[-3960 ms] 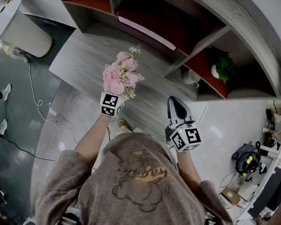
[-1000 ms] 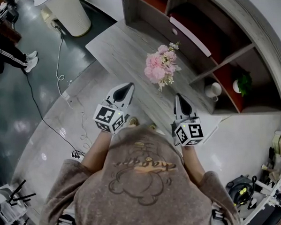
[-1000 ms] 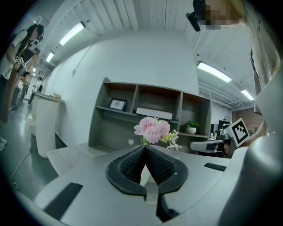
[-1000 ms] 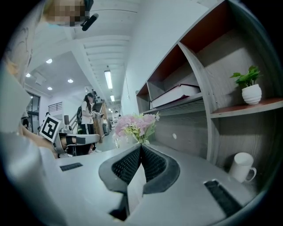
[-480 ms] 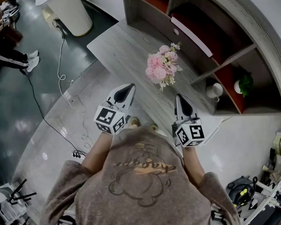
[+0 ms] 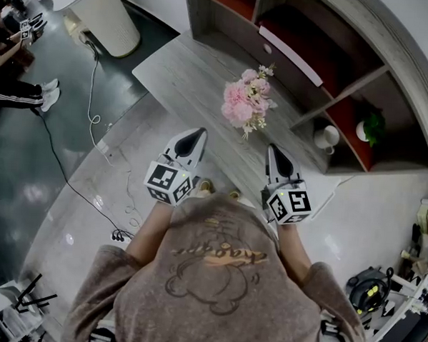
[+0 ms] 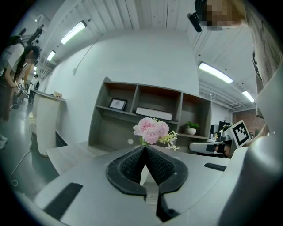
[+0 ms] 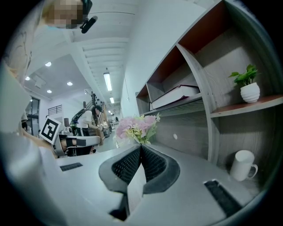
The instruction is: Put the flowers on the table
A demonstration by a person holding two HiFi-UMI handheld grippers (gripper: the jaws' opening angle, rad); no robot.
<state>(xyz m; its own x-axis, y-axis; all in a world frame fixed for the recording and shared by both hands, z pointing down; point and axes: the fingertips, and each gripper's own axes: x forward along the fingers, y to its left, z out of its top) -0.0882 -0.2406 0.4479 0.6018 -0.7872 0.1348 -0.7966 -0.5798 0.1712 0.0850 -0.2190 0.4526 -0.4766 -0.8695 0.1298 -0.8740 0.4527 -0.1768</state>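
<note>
A bunch of pink flowers [image 6: 246,104] rests on the grey wooden table [image 6: 183,72], in front of the shelf unit, free of both grippers. My left gripper [image 6: 199,132] hangs shut and empty near the table's front edge, short of the flowers and to their left. My right gripper [image 6: 271,147] is shut and empty too, just short of the flowers on their right. In the left gripper view the flowers [image 7: 151,130] show straight beyond the closed jaws of the left gripper [image 7: 144,148]. In the right gripper view the flowers [image 8: 135,128] sit just past the tips of the right gripper [image 8: 141,146].
A grey shelf unit [image 6: 327,58] stands behind the table with a white book [image 6: 291,55], a white mug [image 6: 323,138] and a small potted plant [image 6: 370,128]. A white bin [image 6: 111,15] and a cable [image 6: 88,117] lie on the floor at left. A person [image 6: 14,85] stands far left.
Four seconds ago my left gripper held the flowers above the table; now they rest on it and the gripper has drawn back, shut and empty. Nothing has visibly moved in the last second.
</note>
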